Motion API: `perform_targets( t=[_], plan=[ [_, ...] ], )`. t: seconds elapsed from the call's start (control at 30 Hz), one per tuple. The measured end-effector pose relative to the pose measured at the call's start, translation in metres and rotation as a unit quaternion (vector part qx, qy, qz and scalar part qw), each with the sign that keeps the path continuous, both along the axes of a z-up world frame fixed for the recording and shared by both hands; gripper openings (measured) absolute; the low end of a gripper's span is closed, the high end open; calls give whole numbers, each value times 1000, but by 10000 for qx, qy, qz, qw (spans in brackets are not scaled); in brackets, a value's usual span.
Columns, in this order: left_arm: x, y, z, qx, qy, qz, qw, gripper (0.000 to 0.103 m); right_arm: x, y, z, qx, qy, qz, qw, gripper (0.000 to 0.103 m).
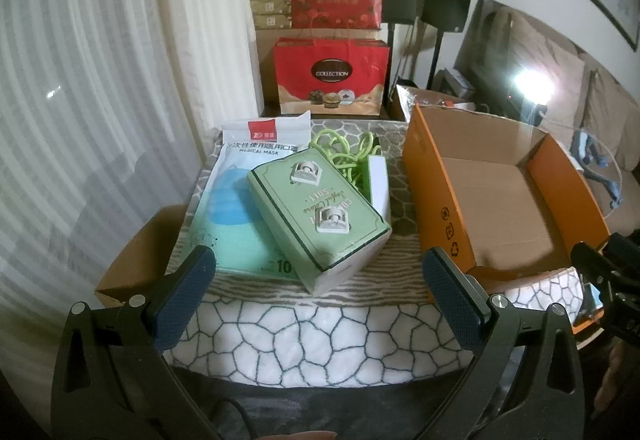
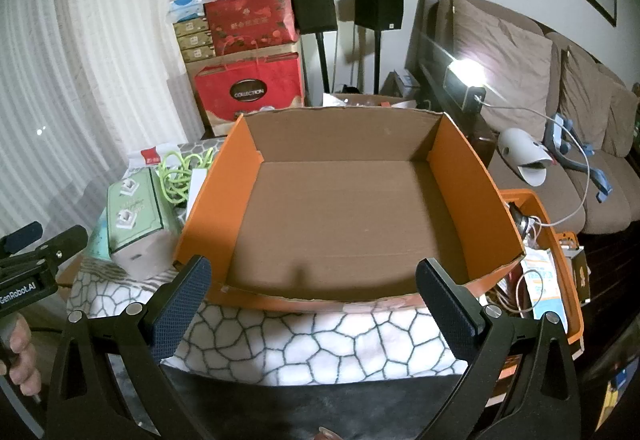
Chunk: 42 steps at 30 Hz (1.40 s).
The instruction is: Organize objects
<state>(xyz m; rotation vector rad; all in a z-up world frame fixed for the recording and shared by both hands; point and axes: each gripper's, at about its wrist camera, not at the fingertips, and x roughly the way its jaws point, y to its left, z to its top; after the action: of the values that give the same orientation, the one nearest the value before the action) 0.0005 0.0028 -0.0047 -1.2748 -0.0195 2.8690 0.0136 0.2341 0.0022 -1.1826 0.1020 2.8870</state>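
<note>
A: Where are we w/ the tidy-up?

B: Start of it, I'd say. Orange cardboard box (image 2: pixel 344 216) sits empty on the patterned cloth (image 1: pixel 320 336), nothing packed yet. Stuff to sort is in a pile just left of it: green tissue box (image 1: pixel 320 216) lying tilted on top of the medical mask pack (image 1: pixel 244 208), w/ a lime green cord (image 1: pixel 348 156) bunched behind it, touching a small white box (image 1: pixel 378 180).

A: Claws?

B: Left gripper (image 1: pixel 320 300) spread wide, nothing betw. the pads, hovering short of the tissue box and angled down at it. Right gripper (image 2: pixel 316 304) same, wide apart and empty, aimed at the orange box's near wall.

A: Two little white clips on the tissue box?

B: Yep, two white plastic bits (image 1: pixel 332 220) resting on its top face. Can't tell if they're stuck on or loose.

A: So next?

B: Prob. the left goes in for the tissue box, it's nearest and on top. Box is wide, so jaws need to straddle it across the narrow side, then lift clear of the mask pack and carry right over the orange wall. Loose clips could slide off if it tips.
</note>
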Motion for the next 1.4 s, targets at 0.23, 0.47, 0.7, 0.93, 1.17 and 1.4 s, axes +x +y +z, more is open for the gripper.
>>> perform_targets(
  t=[0.23,0.47,0.7,0.93,1.17,1.4],
  plan=[
    [0,0,0,9,-7,-2,10000,103,0,0,0,-6,-5,-1,10000,103],
    [0,0,0,12,-7,-1,10000,103,0,0,0,-8,-8,-4,10000,103],
    [0,-1,0,17,-8,0,10000,103,0,2,0,-13,-7,-1,10000,103],
    [0,-1,0,14,-14,-2,10000,103,-1,2,3,-25,-14,-1,10000,103],
    [0,-1,0,15,-14,-2,10000,103,0,3,0,-29,-14,-1,10000,103],
    [0,-1,0,17,-16,-1,10000,103,0,3,0,-34,-16,-6,10000,103]
  ],
)
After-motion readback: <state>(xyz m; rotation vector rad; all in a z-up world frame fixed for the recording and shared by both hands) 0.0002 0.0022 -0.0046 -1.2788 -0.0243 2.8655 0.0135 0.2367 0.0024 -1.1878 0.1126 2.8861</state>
